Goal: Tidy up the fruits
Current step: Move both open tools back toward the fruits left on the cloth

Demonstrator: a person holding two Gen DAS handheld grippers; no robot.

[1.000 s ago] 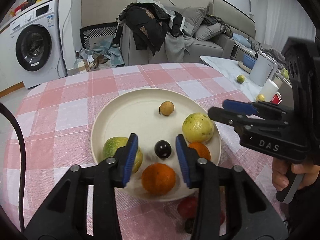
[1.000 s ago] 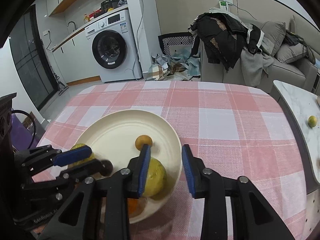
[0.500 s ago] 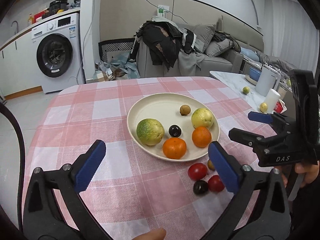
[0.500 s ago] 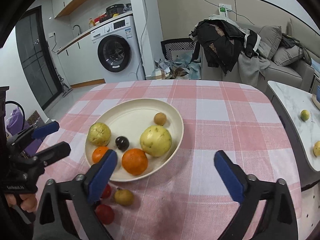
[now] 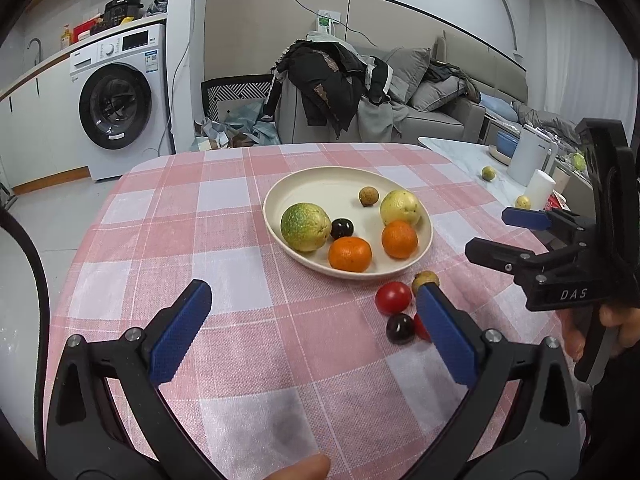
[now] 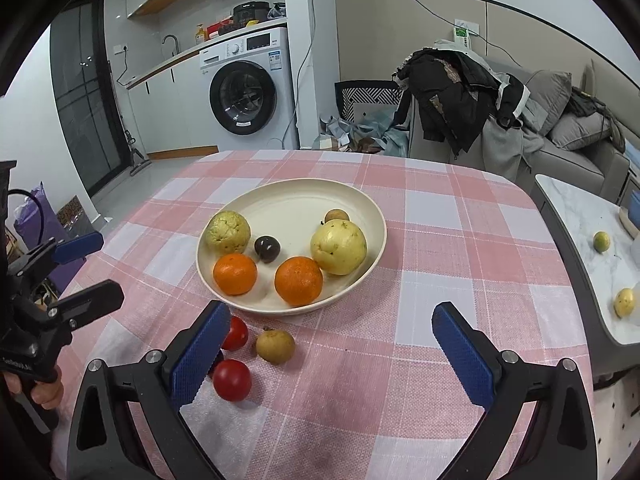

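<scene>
Blue pads on both grippers are spread wide with nothing between them: the left gripper and the right gripper both hang empty over the pink checked tablecloth, on the near side of the plate. Just off the plate's near rim sit the stragglers: two red tomatoes, a small brown fruit and a dark round one. On the plate itself there's already a green bumpy fruit, a yellow one, two oranges, a dark plum-like fruit and a little brown one. So I'd say roughly over halfway, with those four loose ones left to collect.
</scene>
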